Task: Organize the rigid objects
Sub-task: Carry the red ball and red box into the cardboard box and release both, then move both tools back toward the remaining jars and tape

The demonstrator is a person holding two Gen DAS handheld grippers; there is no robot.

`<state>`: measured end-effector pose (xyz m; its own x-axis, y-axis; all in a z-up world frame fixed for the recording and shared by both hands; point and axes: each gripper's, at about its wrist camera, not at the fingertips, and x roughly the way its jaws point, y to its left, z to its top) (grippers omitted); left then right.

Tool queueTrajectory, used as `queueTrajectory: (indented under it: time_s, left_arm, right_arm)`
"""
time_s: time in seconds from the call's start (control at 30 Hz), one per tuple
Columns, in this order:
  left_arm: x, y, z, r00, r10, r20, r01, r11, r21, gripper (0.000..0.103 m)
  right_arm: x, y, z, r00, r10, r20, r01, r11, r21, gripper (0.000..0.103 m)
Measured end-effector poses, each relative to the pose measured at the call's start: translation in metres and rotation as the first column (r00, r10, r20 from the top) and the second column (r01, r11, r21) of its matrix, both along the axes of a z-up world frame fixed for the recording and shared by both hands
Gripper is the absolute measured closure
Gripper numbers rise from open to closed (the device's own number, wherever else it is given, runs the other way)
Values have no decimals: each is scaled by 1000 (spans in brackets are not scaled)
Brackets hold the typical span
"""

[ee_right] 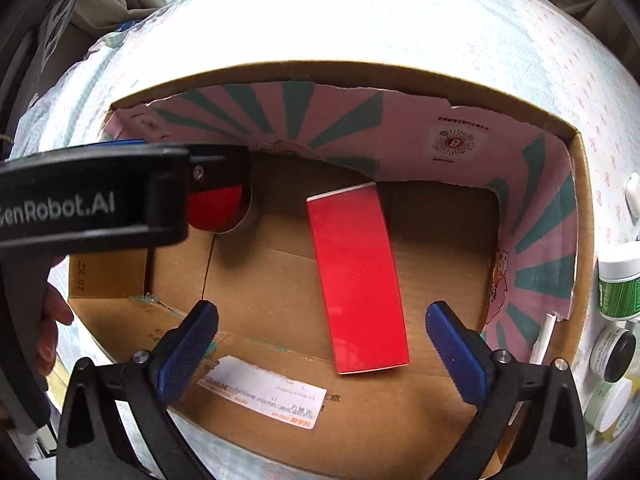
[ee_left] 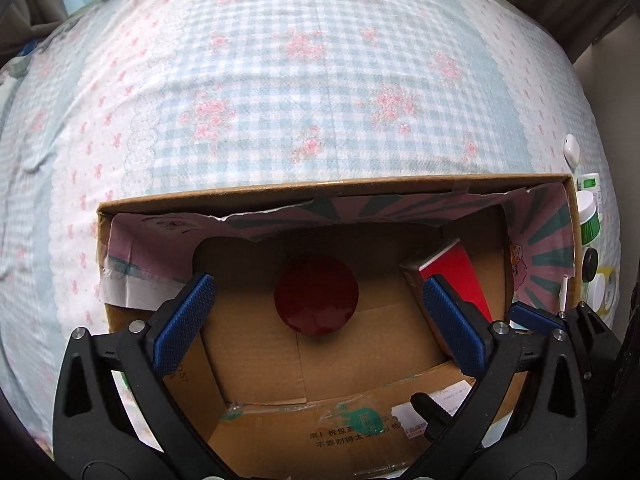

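Note:
An open cardboard box (ee_left: 320, 188) rests on a bed with a checked floral sheet (ee_left: 280, 80). On the box floor stands a round red-topped can (ee_left: 316, 296), directly below my left gripper (ee_left: 318, 284), which is open with nothing between its blue pads. A flat red rectangular box (ee_right: 358, 280) lies on the floor to the can's right. My right gripper (ee_right: 322, 308) hangs open just above it, not touching. In the right wrist view the left gripper's black body (ee_right: 100, 196) hides half of the red can (ee_right: 216, 208).
Outside the box's right wall (ee_right: 582, 200) stand a green-and-white jar (ee_right: 620, 284), a black-lidded jar (ee_right: 612, 354) and a white-lidded jar (ee_right: 610, 404). A white stick (ee_right: 544, 336) leans at that wall. A person's hand (ee_right: 50, 332) shows at the left.

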<state>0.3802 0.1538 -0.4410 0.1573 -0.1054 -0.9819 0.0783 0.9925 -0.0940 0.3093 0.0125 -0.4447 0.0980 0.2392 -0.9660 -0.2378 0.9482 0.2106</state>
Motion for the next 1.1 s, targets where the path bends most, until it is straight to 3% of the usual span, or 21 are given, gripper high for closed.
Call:
queueTrajectory:
  time_s: [0.3, 0.6, 0.9, 1.1]
  left_arm:
    - [-28, 3, 51, 998, 15, 68, -13, 1000, -27, 0]
    - [-75, 8, 143, 980, -2, 199, 11, 999, -43, 0]
    - [-149, -15, 242, 925, -67, 374, 97, 993, -61, 0]
    - [-176, -58, 273, 891, -133, 435, 177, 982, -62, 0]
  right_arm:
    - [-20, -5, 39, 997, -26, 71, 26, 1000, 10, 0]
    - [-52, -19, 124, 985, -109, 136, 108, 994, 16, 0]
    - [-114, -51, 214, 959, -159, 236, 186, 978, -98, 0]
    - [-158, -102, 256, 913, -270, 305, 314, 944, -103, 0]
